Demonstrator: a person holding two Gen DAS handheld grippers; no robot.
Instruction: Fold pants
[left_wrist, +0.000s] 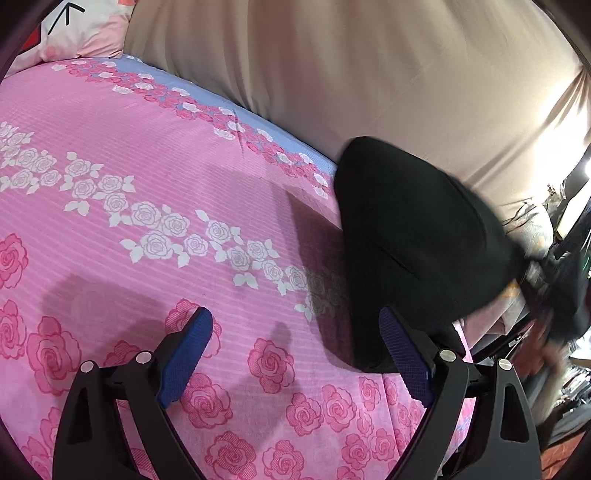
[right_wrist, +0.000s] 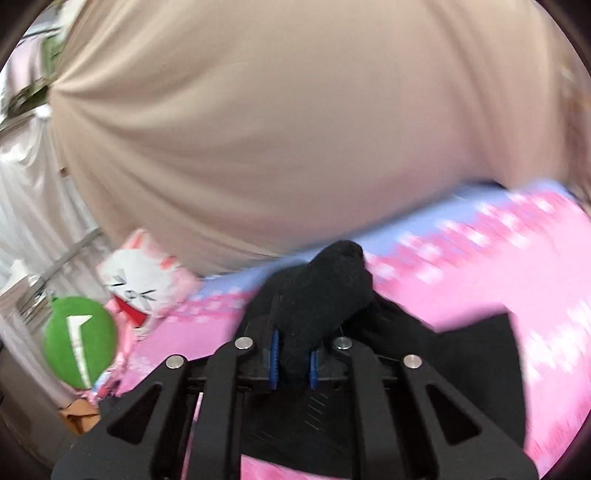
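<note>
Pants (right_wrist: 317, 306), black, are bunched between the blue pads (right_wrist: 275, 354) of the right tongs (right_wrist: 293, 360), which are clamped on a fold of the cloth; the rest trails down to the pink rose bedsheet (right_wrist: 517, 266). In the left wrist view the pants (left_wrist: 413, 236) rise from the bed (left_wrist: 147, 206) at its right edge, lifted and blurred. Left tongs (left_wrist: 303, 354) stand wide apart over the sheet, holding nothing. A beige curtain (left_wrist: 332, 66) hangs behind, a cartoon pillow (right_wrist: 140, 280) at the bed's end.
</note>
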